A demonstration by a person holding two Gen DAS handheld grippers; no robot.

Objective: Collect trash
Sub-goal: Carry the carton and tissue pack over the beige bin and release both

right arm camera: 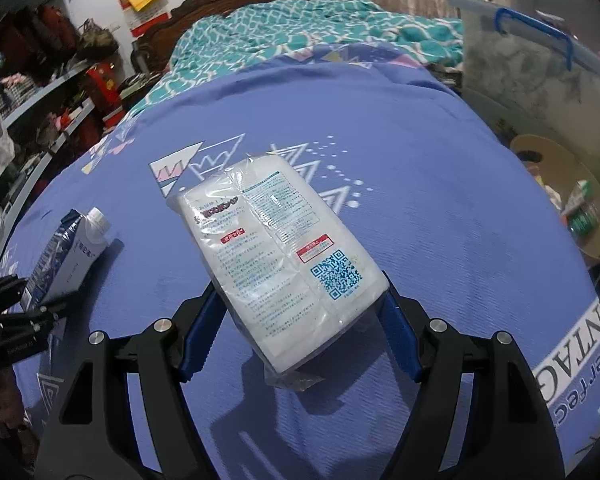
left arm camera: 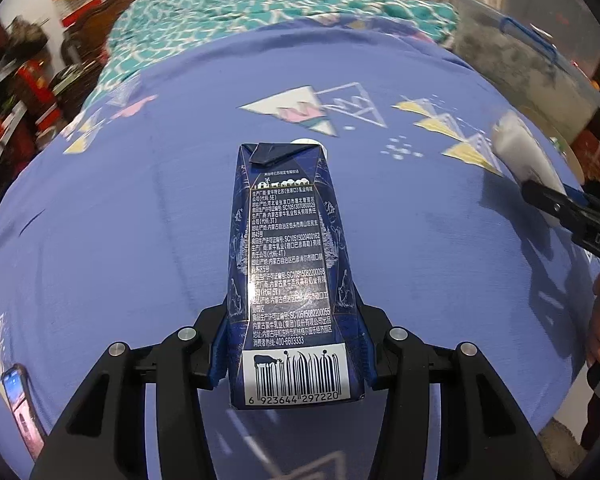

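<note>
- Between my left fingers sits the dark blue milk carton; my left gripper pinches it narrow, down near the barcode end, and most of its length pokes forward, away from me.
- With so little of the carton inside the pads, I judge it could pivot or slide out if I swing fast; its glossy faces would help that along. Its white cap end leads, so any dregs could drip onto the bedsheet if the cap is loose, which I cannot tell.
- My right gripper closes on a white packet in clear film, held at its near end and skewed to the left, with a loose flap of film hanging below the pads.
- The film is slippery and the contents look soft, so I reckon the packet may creep or droop; squeezing harder would likely only crumple it.
- Taking the carton as my mark: the packet and right gripper lie to its right, near but apart. Bringing both loads together could knock them.
- Left of the carton and close to me, a phone lies on the sheet near the bed edge; a low sweep that way could push it off.
- Far right of the carton, past the bed edge, stand a clear storage bin and a round basket holding scraps, probably the drop spot.
- Beyond the carton the sheet is flat and open up to the teal quilt.
</note>
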